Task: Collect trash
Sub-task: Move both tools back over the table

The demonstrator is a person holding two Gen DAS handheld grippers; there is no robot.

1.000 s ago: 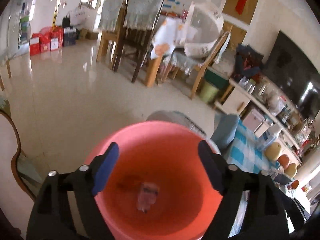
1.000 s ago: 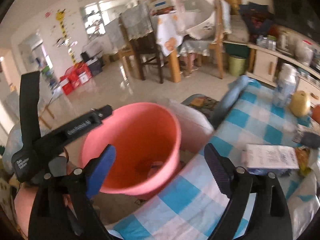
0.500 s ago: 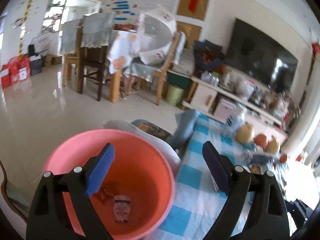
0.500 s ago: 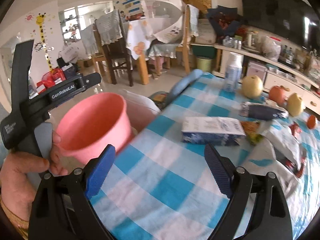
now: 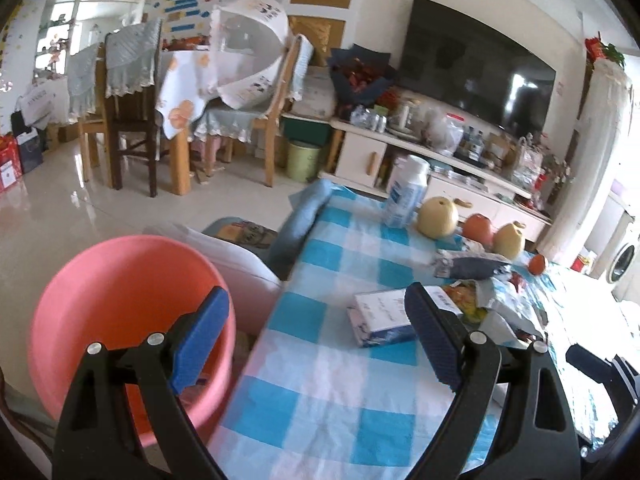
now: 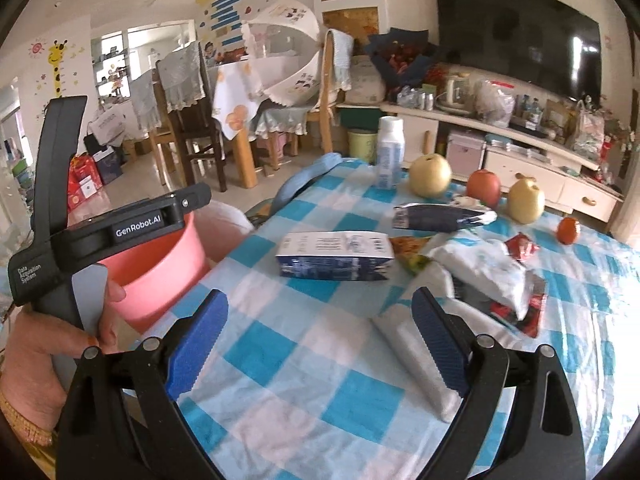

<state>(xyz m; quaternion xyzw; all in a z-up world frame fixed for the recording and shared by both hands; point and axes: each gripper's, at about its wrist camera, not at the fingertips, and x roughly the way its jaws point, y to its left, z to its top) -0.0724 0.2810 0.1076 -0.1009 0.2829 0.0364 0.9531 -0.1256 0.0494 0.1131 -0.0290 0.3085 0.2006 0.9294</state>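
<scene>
The pink bucket [image 5: 120, 320] stands beside the table's left edge, low left in the left wrist view. My left gripper [image 5: 316, 304] is open and empty over the blue-checked cloth, near a white and blue carton [image 5: 380, 316]. My right gripper [image 6: 320, 304] is also open and empty above the cloth. The carton [image 6: 334, 256] lies just beyond it. A grey wrapper [image 6: 416, 360] lies by its right finger. Further right are a dark foil wrapper [image 6: 440, 216], a crumpled white bag [image 6: 488, 276] and a red wrapper [image 6: 520, 246]. A hand [image 6: 36, 352] holds the left tool's body [image 6: 120, 228] in front of the bucket [image 6: 160, 268].
At the table's far side stand a white bottle [image 6: 390, 152], two pears [image 6: 430, 174], an apple [image 6: 484, 188] and a small orange [image 6: 568, 230]. Beyond are dining chairs [image 5: 132, 120], a green bin [image 5: 304, 160] and a TV cabinet [image 5: 440, 160]. A white cushioned seat [image 5: 236, 256] sits behind the bucket.
Both views have swung right, from over the bucket to the table. The bucket slid to the left of each view, and the carton, wrappers and fruit came into sight.
</scene>
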